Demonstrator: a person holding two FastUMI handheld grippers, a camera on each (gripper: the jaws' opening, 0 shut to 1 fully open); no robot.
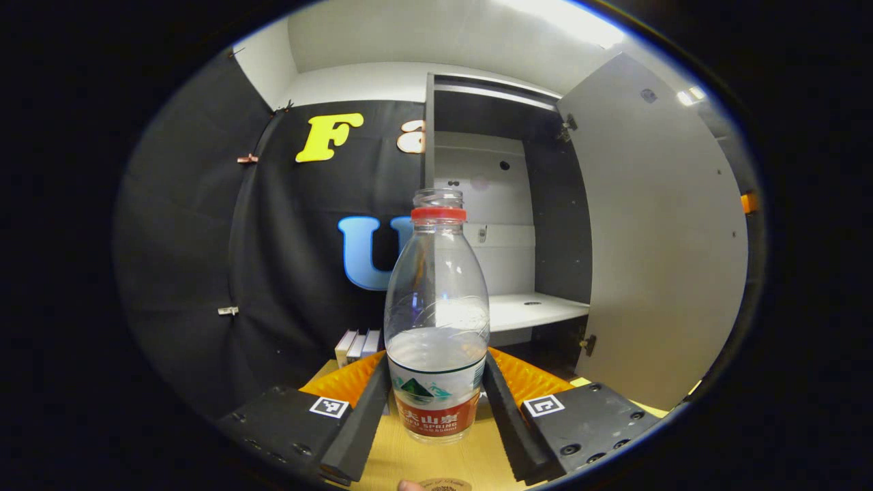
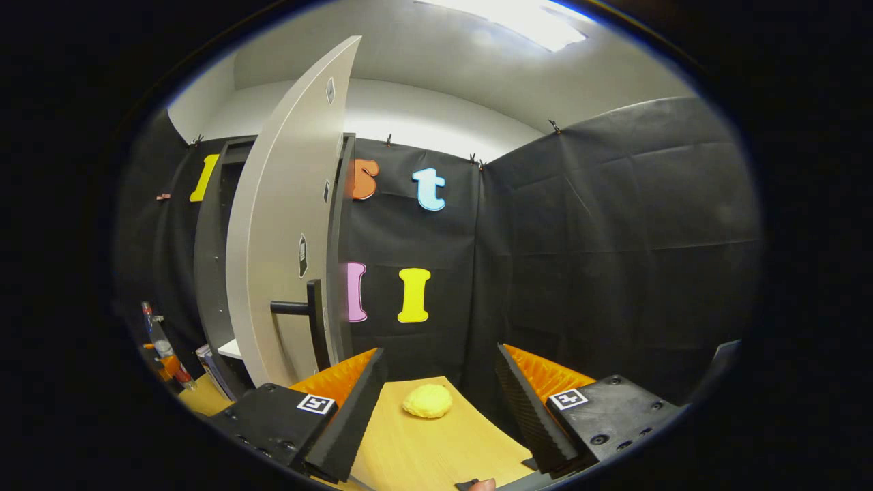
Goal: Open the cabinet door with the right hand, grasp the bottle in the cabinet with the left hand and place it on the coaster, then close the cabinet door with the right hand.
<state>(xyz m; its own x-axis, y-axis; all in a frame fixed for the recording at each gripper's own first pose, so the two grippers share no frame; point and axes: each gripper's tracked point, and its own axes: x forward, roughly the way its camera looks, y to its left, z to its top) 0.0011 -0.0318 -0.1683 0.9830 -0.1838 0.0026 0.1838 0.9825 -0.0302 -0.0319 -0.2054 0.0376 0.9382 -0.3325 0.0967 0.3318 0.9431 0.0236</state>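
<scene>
Cabinet door [image 1: 665, 232] open: step 1 done. Left gripper [image 1: 436, 395] clamped on bottle [image 1: 436, 320], upright between both fingers, long axis vertical, neck up, clear of the cabinet; coaster [image 1: 443, 485] just below, placement pending. Right gripper [image 2: 440, 402] spread, empty; door handle [image 2: 300, 310] ahead-left, closing outstanding.

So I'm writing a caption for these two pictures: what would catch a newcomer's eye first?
First the clear bottle, part full, with no cap and a red neck ring, upright between the left hand-held gripper's fingers, which press its sides. Behind it stands the cabinet, its pale door swung wide open to the right. In the right gripper view, a yellow lump lies on the table ahead of the open right hand-held gripper.
</scene>
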